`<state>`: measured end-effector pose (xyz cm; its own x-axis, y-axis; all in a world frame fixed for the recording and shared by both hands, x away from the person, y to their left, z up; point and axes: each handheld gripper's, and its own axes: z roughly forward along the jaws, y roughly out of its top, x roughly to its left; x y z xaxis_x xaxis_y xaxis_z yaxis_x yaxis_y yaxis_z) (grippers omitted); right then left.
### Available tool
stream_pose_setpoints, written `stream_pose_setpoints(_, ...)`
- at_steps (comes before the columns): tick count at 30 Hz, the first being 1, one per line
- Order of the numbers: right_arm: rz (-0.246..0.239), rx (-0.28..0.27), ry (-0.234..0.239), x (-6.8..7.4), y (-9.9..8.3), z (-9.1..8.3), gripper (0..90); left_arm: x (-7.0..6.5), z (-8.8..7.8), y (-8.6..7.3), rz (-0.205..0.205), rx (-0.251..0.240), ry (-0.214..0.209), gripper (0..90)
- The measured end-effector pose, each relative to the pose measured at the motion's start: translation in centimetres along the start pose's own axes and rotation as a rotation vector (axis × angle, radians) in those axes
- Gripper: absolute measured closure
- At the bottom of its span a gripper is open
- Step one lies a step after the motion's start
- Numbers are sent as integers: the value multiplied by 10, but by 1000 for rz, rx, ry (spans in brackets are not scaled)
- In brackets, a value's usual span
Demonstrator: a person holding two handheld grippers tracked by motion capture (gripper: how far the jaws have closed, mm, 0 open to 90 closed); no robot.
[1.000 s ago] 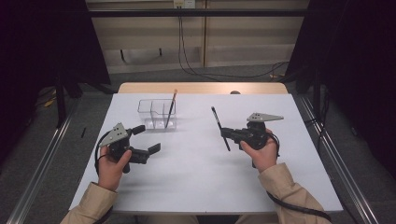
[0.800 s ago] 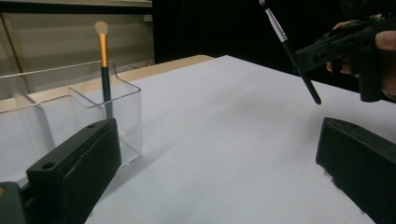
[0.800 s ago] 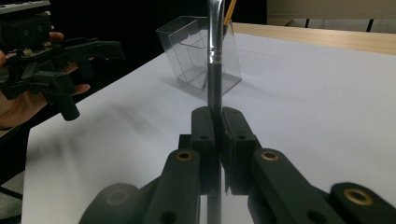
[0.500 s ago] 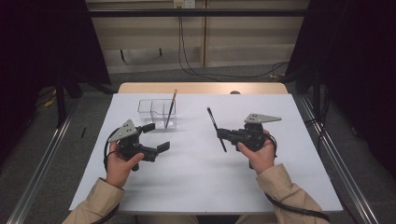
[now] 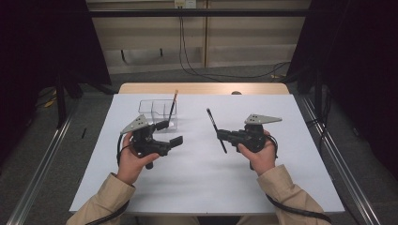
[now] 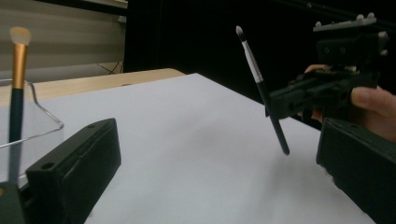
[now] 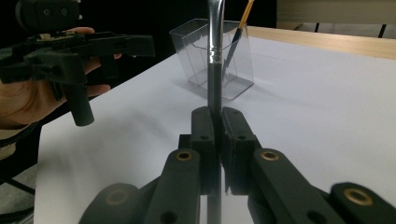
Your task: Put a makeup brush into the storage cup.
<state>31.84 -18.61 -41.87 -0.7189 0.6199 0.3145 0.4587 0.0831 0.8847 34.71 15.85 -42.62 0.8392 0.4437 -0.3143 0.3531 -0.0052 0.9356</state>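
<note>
A clear plastic container (image 5: pixel 157 112) stands at the back left of the white table (image 5: pixel 197 187), with a gold-ferruled brush (image 5: pixel 173 104) leaning in it. My left gripper (image 5: pixel 170 133) hovers just in front of the container, jaws wide apart and with nothing between them (image 6: pixel 215 163). The right gripper (image 5: pixel 220 136) is shut on a thin black brush (image 5: pixel 215 127), which slants up and away with its pale tip (image 6: pixel 239 31) raised. In the right gripper view the jaws (image 7: pixel 217 121) clamp the brush handle (image 7: pixel 215 70), and the container (image 7: pixel 219 60) lies beyond it.
A wooden edge (image 5: pixel 202 88) borders the far side of the white surface. Dark curtains hang at both sides, and cables (image 5: pixel 197 65) lie on the floor beyond. Metal rails (image 5: pixel 42 159) flank the table. Open white surface lies between the two hands.
My left gripper has moved right, toward the middle and closer to the container. The right gripper and its brush have stayed nearly in place.
</note>
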Motion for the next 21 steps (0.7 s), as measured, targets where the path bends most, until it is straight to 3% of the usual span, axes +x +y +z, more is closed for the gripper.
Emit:
stream_pose_setpoints(8, -9, -1, 9, 2, 0, 1, 847, -6, 15, 3, 10, 0, -32, 14)
stream_pose_setpoints(21, -28, -2, 22, 7, 1, 2, 846, -12, 36, 8, -9, -12, -80, 84)
